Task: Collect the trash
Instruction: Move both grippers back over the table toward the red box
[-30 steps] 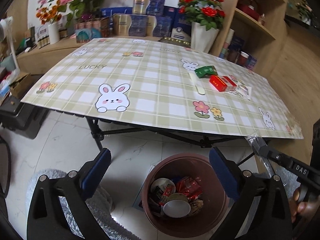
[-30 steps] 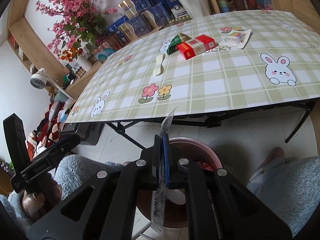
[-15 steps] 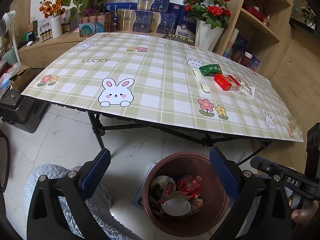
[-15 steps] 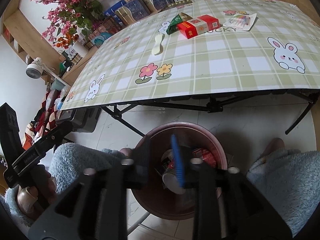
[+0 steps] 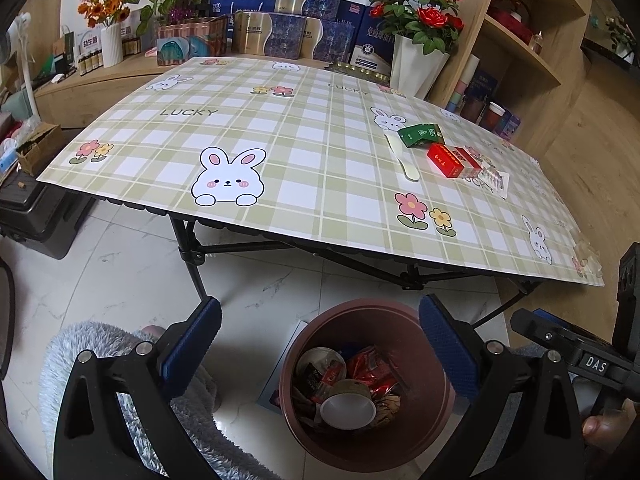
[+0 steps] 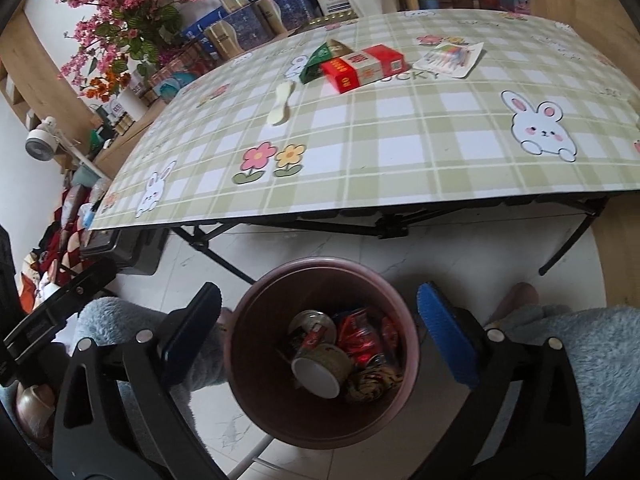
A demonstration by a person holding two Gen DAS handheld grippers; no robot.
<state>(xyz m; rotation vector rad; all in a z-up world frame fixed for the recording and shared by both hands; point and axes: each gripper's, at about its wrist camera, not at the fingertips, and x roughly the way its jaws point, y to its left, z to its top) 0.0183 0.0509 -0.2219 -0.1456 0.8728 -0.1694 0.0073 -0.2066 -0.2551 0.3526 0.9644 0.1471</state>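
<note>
A brown trash bin [image 5: 434,432] stands on the floor in front of the table, holding wrappers and paper cups; it also shows in the right wrist view [image 6: 248,392]. My left gripper [image 5: 320,344] is open and empty above the bin. My right gripper [image 6: 320,332] is open and empty directly over the bin. On the checked tablecloth [image 5: 280,152] lie a red box [image 5: 454,160], a green packet [image 5: 420,135], a pale plastic spoon [image 5: 402,156] and a clear printed wrapper [image 5: 496,180]. The same things show in the right wrist view: red box [image 6: 362,67], green packet [image 6: 320,60], spoon [image 6: 280,104], wrapper [image 6: 450,58].
A white vase of red roses [image 5: 416,68] and stacked gift boxes [image 5: 280,32] stand at the table's far edge. Wooden shelves [image 5: 516,40] stand at right. A black case [image 5: 36,216] sits on the floor at left. My knees in grey fleece flank the bin [image 6: 592,360].
My right gripper was shut on a clear plastic wrapper above the bin; it has opened and the wrapper is gone from its jaws. The left gripper stays open and has shifted only slightly.
</note>
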